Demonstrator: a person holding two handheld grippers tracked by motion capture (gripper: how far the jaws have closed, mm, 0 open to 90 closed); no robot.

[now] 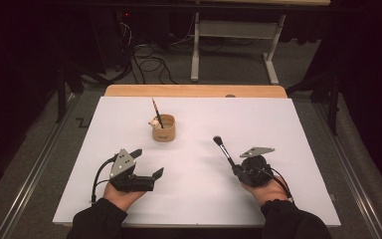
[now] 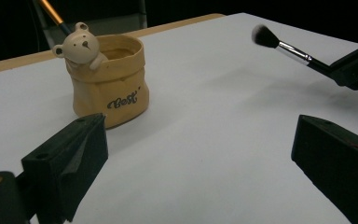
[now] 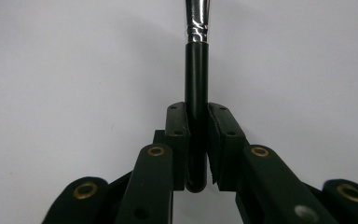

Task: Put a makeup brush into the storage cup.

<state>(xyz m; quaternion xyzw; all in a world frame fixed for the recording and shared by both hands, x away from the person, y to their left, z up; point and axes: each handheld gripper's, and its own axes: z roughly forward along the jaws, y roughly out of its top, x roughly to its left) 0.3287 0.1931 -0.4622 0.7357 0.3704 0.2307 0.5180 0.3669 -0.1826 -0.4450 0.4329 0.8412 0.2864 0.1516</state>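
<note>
A makeup brush is pinched by its black handle in the right tongs, on the near right side of the white worktop. The brush is held up off the worktop, and its dark fluffy tip is pointed toward the far left. The left tongs are spread wide with nothing in them, on the near left. A yellow cup with a little bear on its rim is seen farther back in the middle. A pencil is stood in the cup.
</note>
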